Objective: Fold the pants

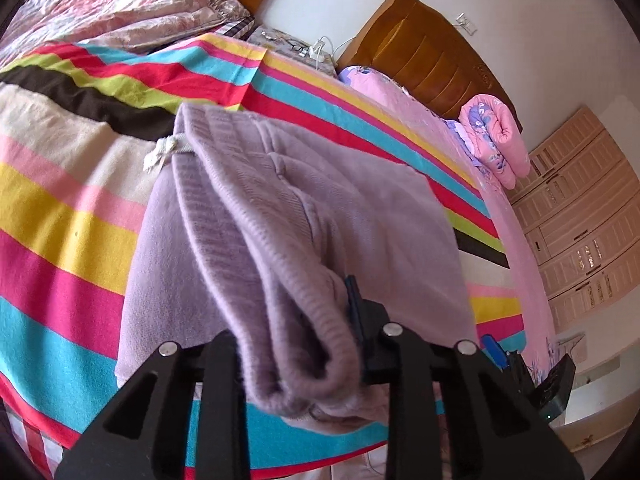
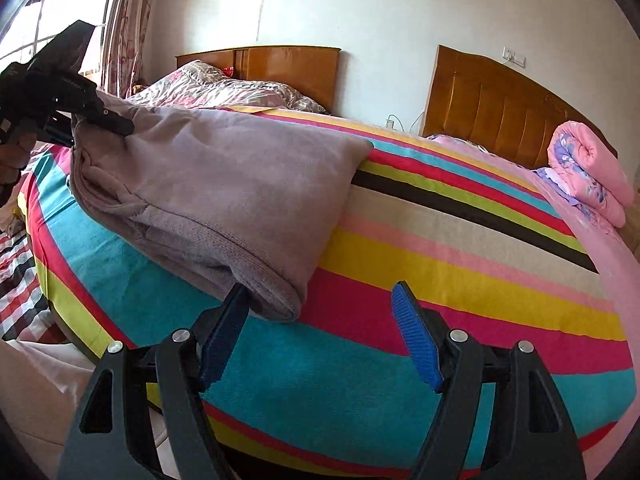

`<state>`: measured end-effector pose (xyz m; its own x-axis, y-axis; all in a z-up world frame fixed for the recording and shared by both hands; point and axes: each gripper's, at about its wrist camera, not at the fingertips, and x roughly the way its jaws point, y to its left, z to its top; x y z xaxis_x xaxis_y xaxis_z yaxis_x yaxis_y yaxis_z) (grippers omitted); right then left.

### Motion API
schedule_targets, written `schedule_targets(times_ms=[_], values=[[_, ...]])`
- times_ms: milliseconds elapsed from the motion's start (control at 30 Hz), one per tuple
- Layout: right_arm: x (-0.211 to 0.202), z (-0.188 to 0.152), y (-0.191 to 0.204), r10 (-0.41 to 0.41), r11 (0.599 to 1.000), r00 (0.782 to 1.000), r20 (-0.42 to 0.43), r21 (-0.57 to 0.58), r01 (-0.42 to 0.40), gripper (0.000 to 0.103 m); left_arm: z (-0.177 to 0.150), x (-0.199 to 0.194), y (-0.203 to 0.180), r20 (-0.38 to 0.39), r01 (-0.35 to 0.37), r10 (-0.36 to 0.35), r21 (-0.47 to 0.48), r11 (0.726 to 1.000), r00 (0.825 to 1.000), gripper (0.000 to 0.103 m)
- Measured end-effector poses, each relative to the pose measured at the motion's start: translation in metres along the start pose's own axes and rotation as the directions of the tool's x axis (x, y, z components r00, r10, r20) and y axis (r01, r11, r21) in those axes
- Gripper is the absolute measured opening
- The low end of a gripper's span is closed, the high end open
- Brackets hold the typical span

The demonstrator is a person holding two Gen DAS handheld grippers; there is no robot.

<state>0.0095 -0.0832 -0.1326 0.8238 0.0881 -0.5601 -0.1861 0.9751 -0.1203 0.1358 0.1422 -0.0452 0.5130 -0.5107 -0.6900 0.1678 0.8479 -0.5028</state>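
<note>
Clamping the ribbed waistband of the lilac pants [image 1: 280, 216] in the left claw [image 1: 304, 344], lifted over the striped blanket [image 1: 60, 208] on the bed. Lying folded across the same blanket [image 2: 460, 248] in the right wrist view, pants [image 2: 224, 184] pinched at the far end by the left claw [image 2: 100, 118]; right claw [image 2: 320, 320] apart, gripping nothing, near finger [image 2: 224, 332] just touching the waistband.

Lilac pants [image 1: 320, 208] on rainbow-striped blanket [image 1: 60, 220]

Lilac pants [image 1: 280, 216] bunched between left gripper [image 1: 316, 344] fingers [image 1: 356, 312], above striped blanket [image 1: 72, 216].
</note>
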Motion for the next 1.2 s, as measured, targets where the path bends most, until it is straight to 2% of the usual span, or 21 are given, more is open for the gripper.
schedule_targets(times_ms=[200,333,433,500,567,600,667,767,900,967,1033,1067,1100,1133,1167,1200], values=[[0.004,0.012,0.006,-0.003,1.0,1.0,0.006,0.006,0.003,0.071,0.044,-0.031,-0.051,0.038,0.104,-0.109,0.107,0.989,0.993,0.026],[0.008,0.018,0.013,-0.076,0.997,0.997,0.002,-0.021,0.076,0.072,0.057,-0.056,-0.061,0.09,0.13,-0.143,0.143,0.981,0.986,0.025],[0.01,0.013,0.01,-0.097,0.995,0.995,-0.022,-0.02,0.097,0.078,0.042,-0.054,-0.014,0.104,0.078,-0.084,0.061,0.995,0.991,0.025],[0.013,0.009,0.008,-0.087,0.996,0.996,-0.035,0.005,0.087,0.078,0.023,-0.027,0.036,0.045,0.055,-0.052,-0.057,0.997,0.998,0.025],[0.014,0.01,0.006,-0.076,0.997,0.996,-0.044,0.028,0.077,0.078,0.004,0.006,0.074,-0.017,0.059,-0.062,-0.133,0.989,0.998,0.026],[0.014,0.01,0.006,-0.077,0.997,0.996,-0.048,0.022,0.078,0.078,-0.002,0.011,0.085,0.006,0.107,-0.107,-0.15,0.983,0.994,0.026],[0.014,0.01,0.006,-0.081,0.997,0.995,-0.055,0.015,0.082,0.079,-0.005,0.007,0.089,0.043,0.147,-0.142,-0.151,0.978,0.989,0.026],[0.015,0.011,0.005,-0.083,0.996,0.994,-0.066,0.019,0.084,0.079,-0.005,0.006,0.085,0.049,0.123,-0.118,-0.126,0.984,0.992,0.026],[0.016,0.011,0.005,-0.089,0.996,0.993,-0.074,0.007,0.09,0.081,-0.009,0.007,0.092,0.064,0.164,-0.156,-0.148,0.975,0.986,0.027],[0.016,0.011,0.001,-0.058,0.998,0.995,-0.085,0.015,0.06,0.081,-0.013,0.005,0.093,0.076,0.167,-0.157,-0.141,0.976,0.985,0.031],[0.01,0.012,-0.003,-0.009,1.0,0.995,-0.101,0.006,0.01,0.082,-0.016,-0.003,0.087,0.088,0.133,-0.122,-0.13,0.983,0.989,0.04],[0.004,0.012,-0.005,0.017,1.0,0.994,-0.107,0.003,-0.017,0.081,-0.018,-0.013,0.083,0.101,0.083,-0.072,-0.114,0.99,0.992,0.044],[-0.004,0.012,-0.011,0.05,0.999,0.994,-0.093,0.018,-0.049,0.081,-0.019,-0.025,0.074,0.131,-0.013,0.025,-0.09,0.996,0.991,0.057],[-0.012,0.014,-0.017,0.089,0.995,0.994,-0.071,0.05,-0.085,0.081,-0.02,-0.04,0.063,0.186,-0.152,0.161,-0.062,0.986,0.969,0.068],[-0.02,0.018,-0.025,0.127,0.988,0.991,-0.041,0.091,-0.123,0.08,-0.02,-0.056,0.049,0.256,-0.28,0.278,-0.03,0.96,0.926,0.068],[-0.025,0.024,-0.03,0.153,0.981,0.988,-0.011,0.124,-0.15,0.08,-0.019,-0.07,0.033,0.322,-0.335,0.313,0.013,0.942,0.893,0.07]])
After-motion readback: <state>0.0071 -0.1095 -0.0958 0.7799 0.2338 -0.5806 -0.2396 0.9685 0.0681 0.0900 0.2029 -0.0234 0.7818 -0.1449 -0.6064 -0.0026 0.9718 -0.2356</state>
